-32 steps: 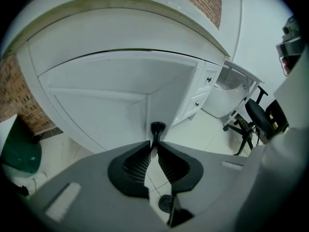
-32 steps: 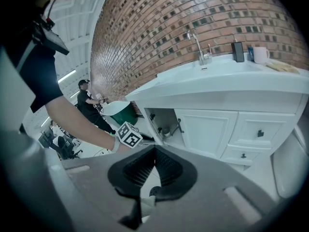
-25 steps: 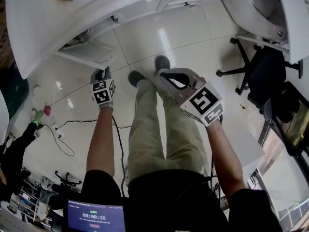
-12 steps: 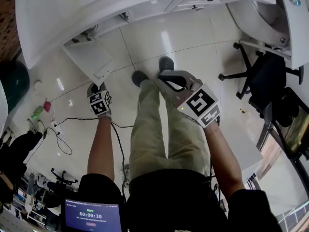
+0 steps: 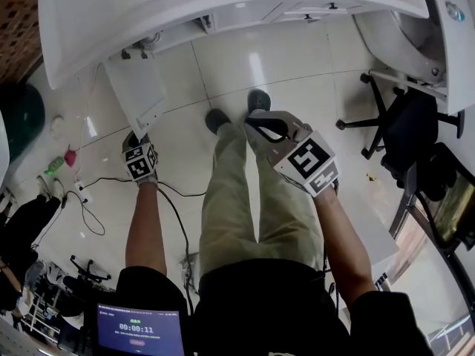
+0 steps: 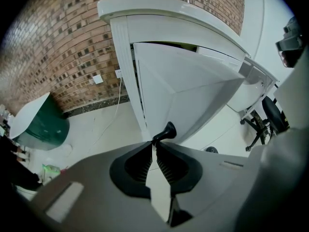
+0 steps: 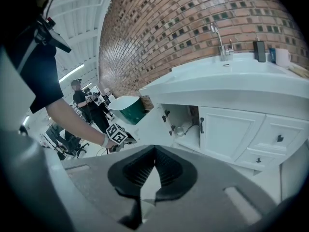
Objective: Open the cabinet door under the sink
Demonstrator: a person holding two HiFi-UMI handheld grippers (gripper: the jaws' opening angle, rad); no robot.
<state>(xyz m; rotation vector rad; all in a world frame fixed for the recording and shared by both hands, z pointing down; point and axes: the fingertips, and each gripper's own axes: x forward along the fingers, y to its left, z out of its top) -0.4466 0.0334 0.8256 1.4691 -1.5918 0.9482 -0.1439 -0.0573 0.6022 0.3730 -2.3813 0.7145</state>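
Observation:
The white cabinet door (image 5: 137, 87) under the sink stands swung well out from the vanity. In the left gripper view the door (image 6: 188, 91) fills the middle, with its black knob (image 6: 166, 130) at the lower edge. My left gripper (image 6: 153, 145) has just been closing its jaws, and their tips pinch the near end of that knob. In the head view the left gripper (image 5: 136, 138) sits at the door's free edge. My right gripper (image 5: 251, 122) hangs over the person's legs, shut, with nothing between its fingers. It looks at the open cabinet (image 7: 186, 124).
A closed door (image 7: 227, 132) and drawers (image 7: 277, 139) make up the rest of the vanity. A green bin (image 6: 46, 127) stands by the brick wall. Cables (image 5: 85, 199) lie on the tiled floor at the left and an office chair (image 5: 404, 117) stands at the right.
The door has swung further open. My left gripper has moved left and toward the person with the knob. The right gripper has barely shifted.

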